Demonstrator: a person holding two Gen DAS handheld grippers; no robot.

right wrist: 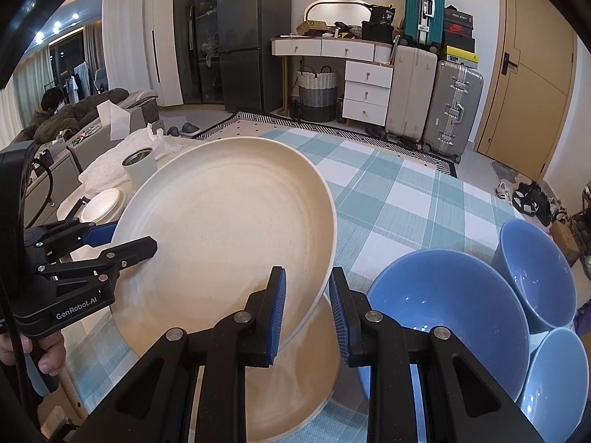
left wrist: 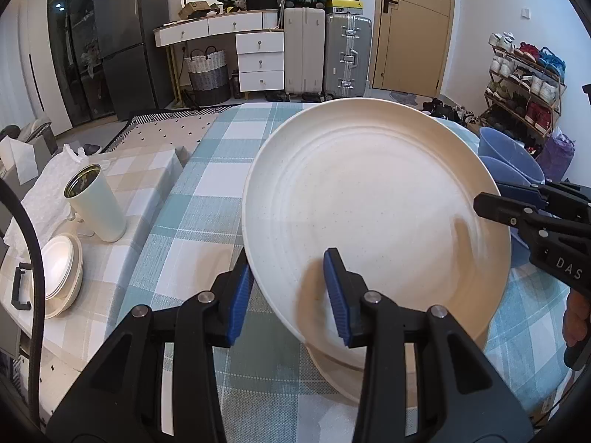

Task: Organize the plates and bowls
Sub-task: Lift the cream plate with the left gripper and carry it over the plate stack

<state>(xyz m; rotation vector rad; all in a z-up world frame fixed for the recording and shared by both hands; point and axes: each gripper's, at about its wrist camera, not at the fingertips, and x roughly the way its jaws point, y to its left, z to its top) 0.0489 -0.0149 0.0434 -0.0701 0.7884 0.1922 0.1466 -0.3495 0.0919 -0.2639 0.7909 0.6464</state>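
Nearest the lens, your left gripper (left wrist: pixel 288 295) pinches the near rim of a cream plate (left wrist: pixel 376 217): one blue pad lies on the upper face, the other under the rim. Across the plate, your right gripper (right wrist: pixel 306 310) pinches the opposite rim, jaws pressed close with the edge between the pads. You hold the plate tilted between both grippers, above a second cream plate (right wrist: pixel 295 376) that lies flat on the checked tablecloth (right wrist: pixel 406 199). Whether the two plates touch at the low edge, the views do not settle.

Just beside the lower plate stand three blue bowls (right wrist: pixel 454 313), clustered and touching one another. Well apart, on a beige-checked side surface, sits a small stack of white dishes (left wrist: pixel 61 269) beside an open pale tumbler (left wrist: pixel 98 203).

The step appears to be seating the held plate on its twin.

Risks from here:
- Both grips are shallow and at the rim only; if one gripper moves faster than the other, the plate may twist out of the pads.
- If you release one side early, the plate may drop edge-first onto the lower plate and chip it.
- The right gripper works just beside the largest bowl; a wide swing outward could knock it into its neighbours.
- A tilted landing may leave the stack off-centre.
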